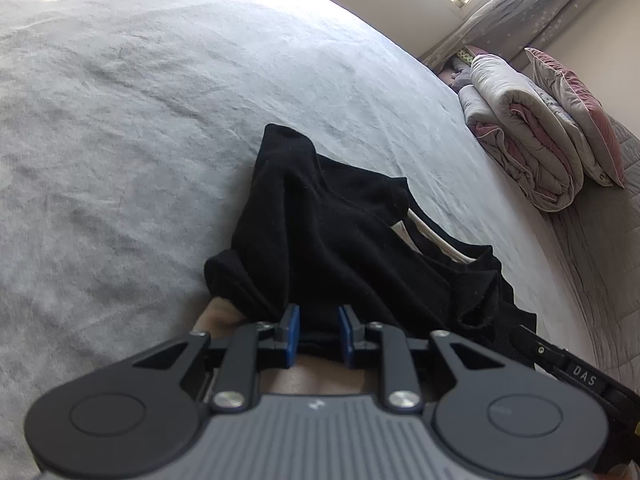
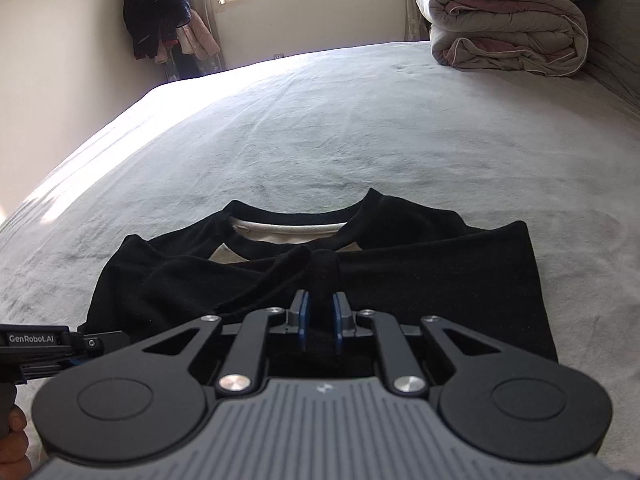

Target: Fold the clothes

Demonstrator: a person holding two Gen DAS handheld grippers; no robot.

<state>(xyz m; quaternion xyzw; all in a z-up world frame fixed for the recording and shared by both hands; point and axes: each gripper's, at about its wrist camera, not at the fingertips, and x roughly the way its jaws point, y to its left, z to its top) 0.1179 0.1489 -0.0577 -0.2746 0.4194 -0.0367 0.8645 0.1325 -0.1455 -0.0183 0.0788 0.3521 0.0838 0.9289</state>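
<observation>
Lying on the pale grey bedspread (image 2: 360, 128), the black knit shirt with a white inner collar (image 2: 440, 272) is pinched at its near hem by both grippers: the right gripper (image 2: 320, 312) clamps a raised fold, the left gripper (image 1: 318, 322) bunched cloth.

A grey bed (image 2: 320, 128) carries a black shirt (image 2: 440, 280) and a folded duvet (image 2: 508, 28).
</observation>
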